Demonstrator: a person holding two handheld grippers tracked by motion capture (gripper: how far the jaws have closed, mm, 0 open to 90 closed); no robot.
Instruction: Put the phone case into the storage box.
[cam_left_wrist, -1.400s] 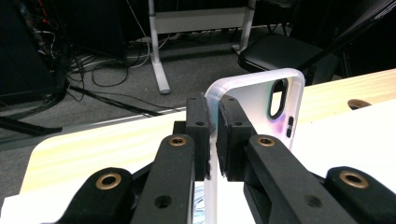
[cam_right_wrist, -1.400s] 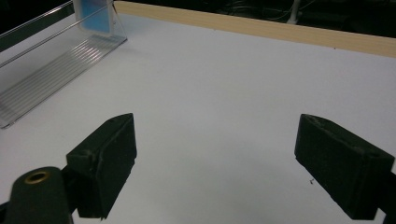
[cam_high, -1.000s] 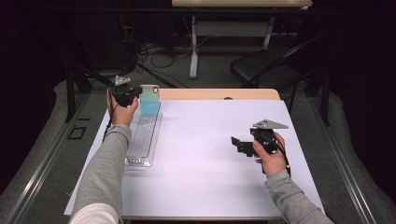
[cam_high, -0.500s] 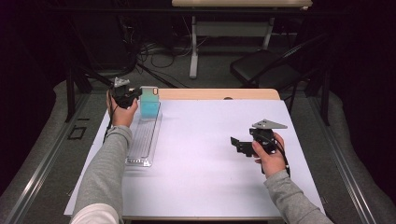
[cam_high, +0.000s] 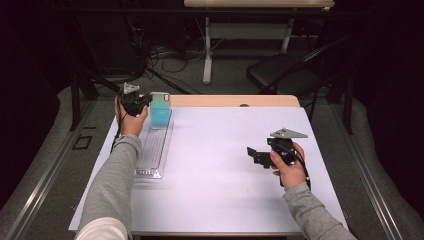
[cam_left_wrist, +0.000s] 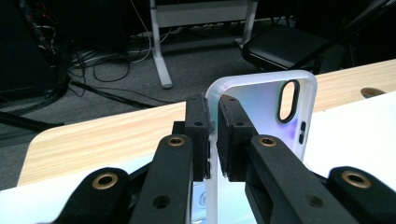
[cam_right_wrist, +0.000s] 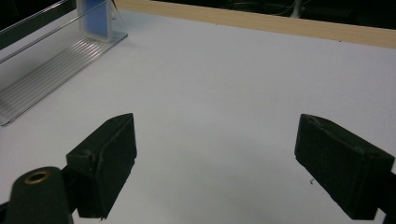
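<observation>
A translucent phone case (cam_high: 160, 111) with a teal sheen stands upright at the far end of a clear ribbed rack (cam_high: 152, 150). My left gripper (cam_high: 142, 102) is shut on the case's side edge. In the left gripper view the two jaws pinch the case (cam_left_wrist: 268, 105) by its rim, with the left gripper (cam_left_wrist: 212, 109) below the camera cut-out. My right gripper (cam_high: 252, 152) hovers open over the white table top at the right, with nothing between its jaws. From the right gripper (cam_right_wrist: 215, 154) the rack (cam_right_wrist: 51, 65) and the case (cam_right_wrist: 98, 18) lie far off at the upper left.
White sheet (cam_high: 220, 180) covers the table, with a wooden strip (cam_high: 235, 101) along its far edge. A black chair (cam_high: 280, 75) and floor cables lie beyond the table. A dark hole (cam_left_wrist: 371, 92) sits in the wooden strip.
</observation>
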